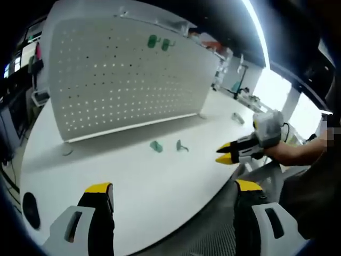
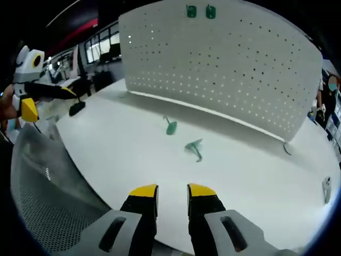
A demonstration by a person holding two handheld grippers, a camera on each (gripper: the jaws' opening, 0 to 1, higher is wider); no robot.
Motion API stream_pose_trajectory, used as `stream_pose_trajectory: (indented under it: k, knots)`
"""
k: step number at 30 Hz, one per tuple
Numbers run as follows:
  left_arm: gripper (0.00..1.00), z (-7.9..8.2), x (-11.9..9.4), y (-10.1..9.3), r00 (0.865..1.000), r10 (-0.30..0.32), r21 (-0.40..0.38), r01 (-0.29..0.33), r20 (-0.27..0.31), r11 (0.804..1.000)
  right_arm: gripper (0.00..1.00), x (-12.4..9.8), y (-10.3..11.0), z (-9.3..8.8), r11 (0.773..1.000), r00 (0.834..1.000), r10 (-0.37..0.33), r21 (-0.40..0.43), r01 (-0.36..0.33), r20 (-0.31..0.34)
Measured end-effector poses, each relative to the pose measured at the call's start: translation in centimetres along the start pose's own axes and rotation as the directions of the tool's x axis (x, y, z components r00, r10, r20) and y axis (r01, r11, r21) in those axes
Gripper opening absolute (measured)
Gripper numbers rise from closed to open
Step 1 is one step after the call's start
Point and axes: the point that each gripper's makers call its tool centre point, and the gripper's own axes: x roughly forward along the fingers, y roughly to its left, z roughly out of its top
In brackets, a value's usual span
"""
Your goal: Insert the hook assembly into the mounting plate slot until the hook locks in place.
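A white pegboard mounting plate (image 1: 122, 80) (image 2: 229, 64) stands upright on the white table (image 1: 133, 181) (image 2: 256, 176). Two green hooks (image 1: 159, 42) (image 2: 201, 11) hang near its top edge. Two more green hooks lie loose on the table in front of it, one (image 1: 156, 146) (image 2: 171, 127) beside the other (image 1: 182, 145) (image 2: 194, 148). My left gripper (image 1: 173, 186) (image 2: 48, 100) is wide open and empty over the table's near edge. My right gripper (image 2: 172, 191) (image 1: 224, 152) is empty, its jaws only narrowly apart, short of the loose hooks.
A black round pad (image 1: 30, 209) (image 2: 77, 108) lies on one end of the table. A small metal part (image 2: 326, 189) (image 1: 237, 118) lies near the other end. A grey mesh chair (image 2: 48, 202) stands at the table's curved edge. A person's arm (image 1: 298, 154) holds the right gripper.
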Motion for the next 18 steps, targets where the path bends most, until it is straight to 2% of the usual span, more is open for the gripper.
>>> stream_pose_trajectory:
  k: [5, 11, 18]
  knots:
    - [0.94, -0.2, 0.3, 0.3, 1.000, -0.004, 0.001, 0.004, -0.018, 1.000, 0.19, 2.0, -0.7, 0.5, 0.999, 0.999, 0.039, -0.014, -0.039, -0.018]
    - [0.94, -0.2, 0.6, 0.9, 1.000, -0.002, 0.002, 0.002, -0.029, 1.000, 0.18, 4.9, -2.2, 1.1, 0.997, 0.999, 0.039, -0.072, -0.041, -0.030]
    - [0.94, 0.0, 0.6, 1.4, 0.999, 0.000, 0.001, 0.000, -0.033, 1.000, 0.17, 7.8, -4.0, 0.9, 0.999, 0.997, 0.018, -0.046, -0.022, -0.071]
